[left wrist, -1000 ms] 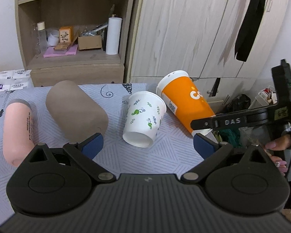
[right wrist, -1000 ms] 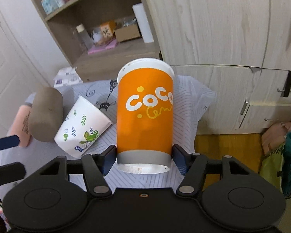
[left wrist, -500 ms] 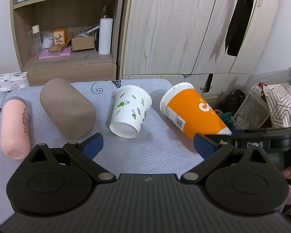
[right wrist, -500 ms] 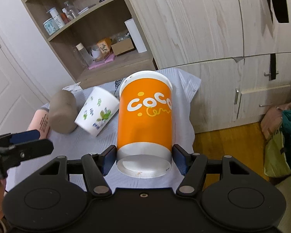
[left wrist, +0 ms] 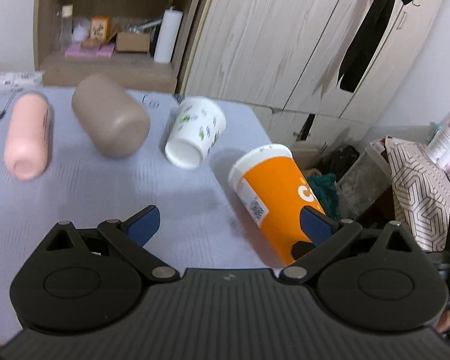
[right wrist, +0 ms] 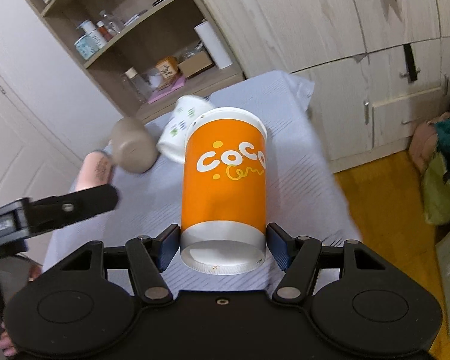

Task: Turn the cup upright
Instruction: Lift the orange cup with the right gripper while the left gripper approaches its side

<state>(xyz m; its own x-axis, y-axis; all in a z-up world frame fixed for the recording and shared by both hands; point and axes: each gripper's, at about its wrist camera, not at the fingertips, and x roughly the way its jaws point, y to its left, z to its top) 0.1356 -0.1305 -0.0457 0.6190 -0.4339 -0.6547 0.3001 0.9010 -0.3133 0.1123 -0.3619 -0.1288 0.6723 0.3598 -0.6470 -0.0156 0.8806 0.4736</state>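
**Orange paper cup, gripped at its base**

Orange with a white rim, the cup (right wrist: 224, 186) is clamped between the fingers of the right gripper (right wrist: 222, 247) just above its bottom, on the grey band. It is tilted, mouth pointing away over the right edge of the table (left wrist: 75, 204), near the front right corner; whether the rim touches the cloth I cannot tell. The left gripper (left wrist: 229, 225) hangs over the table with its tongs wide apart and nothing between them.

This looks like thin paper — light, easily dented, stiffest at the rolled rim and at the base ring. So the base is a sensible place to hold: the wall there is backed by the bottom disc and should not buckle under a modest squeeze. Being empty and light, it would likely tip over if let go before the base sits flat.

Further back lie a leaf-printed white cup (left wrist: 195, 133), a brown tumbler (left wrist: 111, 120) and a pink bottle (left wrist: 27, 136), all on their sides.
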